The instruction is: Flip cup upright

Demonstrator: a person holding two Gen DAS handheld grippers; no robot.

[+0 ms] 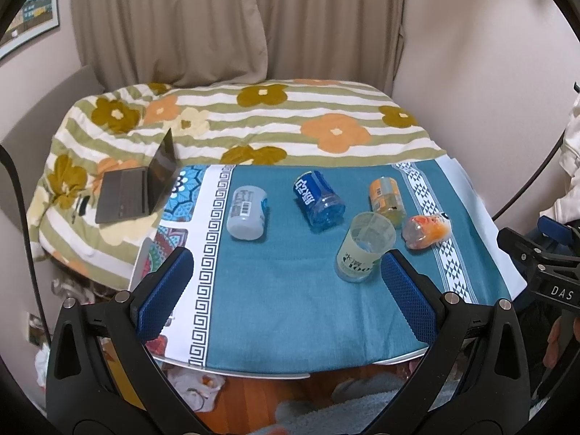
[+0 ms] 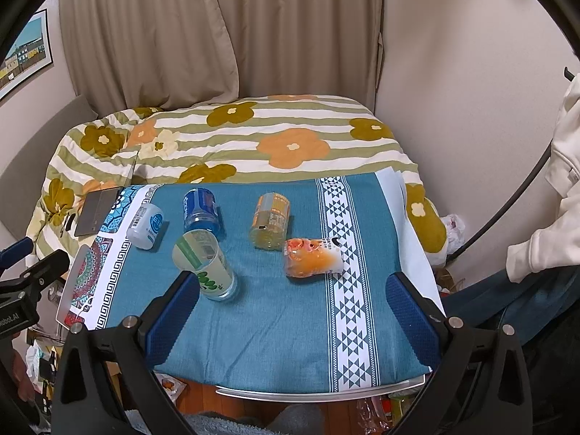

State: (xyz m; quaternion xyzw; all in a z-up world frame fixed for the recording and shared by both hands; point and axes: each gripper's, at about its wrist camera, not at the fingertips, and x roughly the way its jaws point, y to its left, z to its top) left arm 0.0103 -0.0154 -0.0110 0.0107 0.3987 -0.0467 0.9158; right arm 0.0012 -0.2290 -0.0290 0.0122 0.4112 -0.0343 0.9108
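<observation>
Left gripper (image 1: 286, 290) was spread wide, blue-padded fingers (image 1: 165, 293) well apart, nothing between them, held above the near edge of the table (image 1: 253, 371). Right gripper (image 2: 291, 308) was likewise spread wide and empty, over the near right part of the table.

Teal cloth (image 1: 275, 290) covered the tabletop, with a key-pattern border on the left and a triangle-pattern band on the right.

Nearest object: clear cup (image 1: 364, 246) with green print, standing upright on the cloth, mouth up, tilted slightly in both fisheye views. In the left wrist view it sat just beside the right finger tip; in the right wrist view the same cup (image 2: 204, 264) sat just beside the left finger tip. Not gripped by either.

Just right of it: orange-and-white cup (image 1: 427, 230) lying on its side, at the edge of the triangle band.

Farther back, a row of three lying on their sides: white cup (image 1: 247, 214) at left, blue cup (image 1: 319, 199) in the middle, orange-labelled cup (image 1: 387, 197) at right.

Beyond the table: flowered striped quilt (image 1: 253, 123), open laptop (image 1: 137, 188) on it at left. Beige curtains (image 1: 235, 18) at the back wall.
</observation>
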